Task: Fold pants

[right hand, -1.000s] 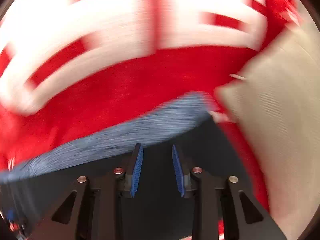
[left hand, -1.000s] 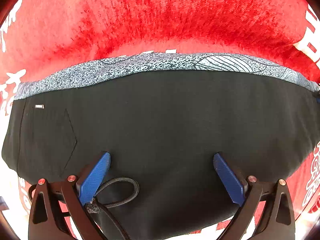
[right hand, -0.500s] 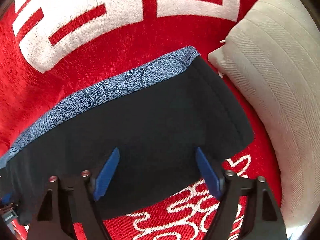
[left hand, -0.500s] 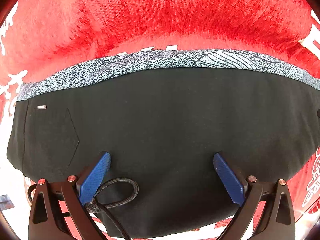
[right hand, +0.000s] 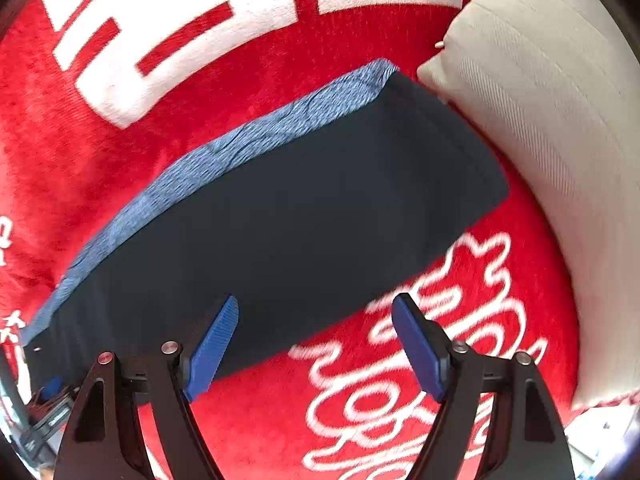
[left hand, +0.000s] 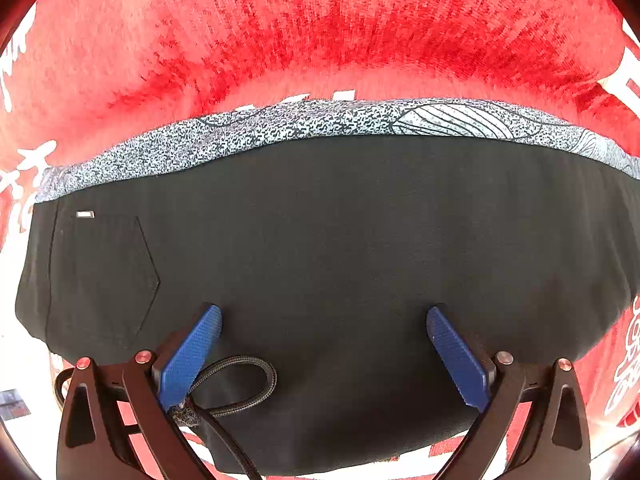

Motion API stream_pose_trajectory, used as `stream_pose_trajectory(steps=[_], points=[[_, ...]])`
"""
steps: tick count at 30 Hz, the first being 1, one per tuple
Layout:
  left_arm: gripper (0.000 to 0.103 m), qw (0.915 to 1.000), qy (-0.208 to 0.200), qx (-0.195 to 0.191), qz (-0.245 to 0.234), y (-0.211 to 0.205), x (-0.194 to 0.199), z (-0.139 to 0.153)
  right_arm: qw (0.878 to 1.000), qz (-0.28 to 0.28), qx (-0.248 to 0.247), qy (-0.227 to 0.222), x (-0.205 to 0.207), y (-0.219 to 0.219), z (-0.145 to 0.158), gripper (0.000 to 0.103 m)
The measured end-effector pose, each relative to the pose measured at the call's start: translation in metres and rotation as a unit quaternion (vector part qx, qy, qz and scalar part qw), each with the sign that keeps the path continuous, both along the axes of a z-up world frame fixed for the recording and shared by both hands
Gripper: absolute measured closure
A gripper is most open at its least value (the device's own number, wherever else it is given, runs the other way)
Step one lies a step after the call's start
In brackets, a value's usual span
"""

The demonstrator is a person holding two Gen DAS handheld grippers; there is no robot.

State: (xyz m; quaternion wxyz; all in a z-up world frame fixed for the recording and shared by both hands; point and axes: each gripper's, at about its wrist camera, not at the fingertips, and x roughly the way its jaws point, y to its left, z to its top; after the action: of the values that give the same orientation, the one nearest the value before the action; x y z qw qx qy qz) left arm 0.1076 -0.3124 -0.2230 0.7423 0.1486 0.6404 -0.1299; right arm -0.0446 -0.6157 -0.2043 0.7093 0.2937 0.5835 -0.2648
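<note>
The red blanket [left hand: 320, 40] with white lettering covers the whole surface, and everything else sits on it. On it lie the pants [left hand: 320, 248], already folded into a long, flat black slab with a speckled grey-and-white band [left hand: 304, 124] peeking out along the far edge. A grey cushion [right hand: 540, 140] rests at one end of the pants, its corner almost touching the corner of the band.

The long axis of the pants is what the next move depends on. In the left wrist view it runs straight across, side to side, and the left claw [left hand: 323, 354] hangs directly over the middle of the black cloth, pointing down, with the back pocket [left hand: 104, 276] off to its left. So the left hand is the nearer one, squarely above the pants.

In the right wrist view the slab runs on a slant, up towards the cushion, and the right claw [right hand: 315, 346] hangs over the near long edge close to that end: one blue finger above black cloth, the other above bare blanket.

Both claws are released. The left stands spread wide with nothing pinched. The right has just been opening and grips nothing; only the pants' edge lies below its gap.

A braided cord [left hand: 240, 384] loops by the left claw's finger.

My guess is one more fold across the length remains.
</note>
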Motion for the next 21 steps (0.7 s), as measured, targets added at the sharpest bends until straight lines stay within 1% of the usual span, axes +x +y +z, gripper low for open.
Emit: stream_pose_trajectory(steps=[6, 8, 9, 14, 19, 21], points=[[0.000, 0.9999, -0.005, 0.009, -0.010, -0.006, -0.004, 0.001, 0.999, -0.004, 0.038, -0.021, -0.010, 0.032, 0.009, 0.021], [0.000, 0.9999, -0.004, 0.009, -0.011, -0.008, -0.004, 0.001, 0.998, -0.008, 0.055, -0.021, -0.023, 0.031, 0.005, 0.021], [0.000, 0.9999, -0.003, 0.010, -0.011, -0.008, -0.004, 0.001, 0.998, -0.010, 0.062, -0.022, -0.035, 0.027, 0.010, 0.021], [0.000, 0.9999, 0.002, 0.012, -0.011, -0.010, -0.003, 0.003, 0.995, -0.015, 0.097, -0.025, -0.051, 0.044, 0.009, 0.021], [0.000, 0.9993, 0.006, 0.030, -0.020, -0.020, -0.006, 0.010, 0.993, -0.011, 0.114, -0.017, -0.062, 0.063, 0.010, 0.021], [0.000, 0.9992, 0.012, 0.026, -0.029, -0.025, -0.010, 0.016, 0.993, -0.011, 0.117, -0.015, -0.061, 0.069, 0.008, 0.021]])
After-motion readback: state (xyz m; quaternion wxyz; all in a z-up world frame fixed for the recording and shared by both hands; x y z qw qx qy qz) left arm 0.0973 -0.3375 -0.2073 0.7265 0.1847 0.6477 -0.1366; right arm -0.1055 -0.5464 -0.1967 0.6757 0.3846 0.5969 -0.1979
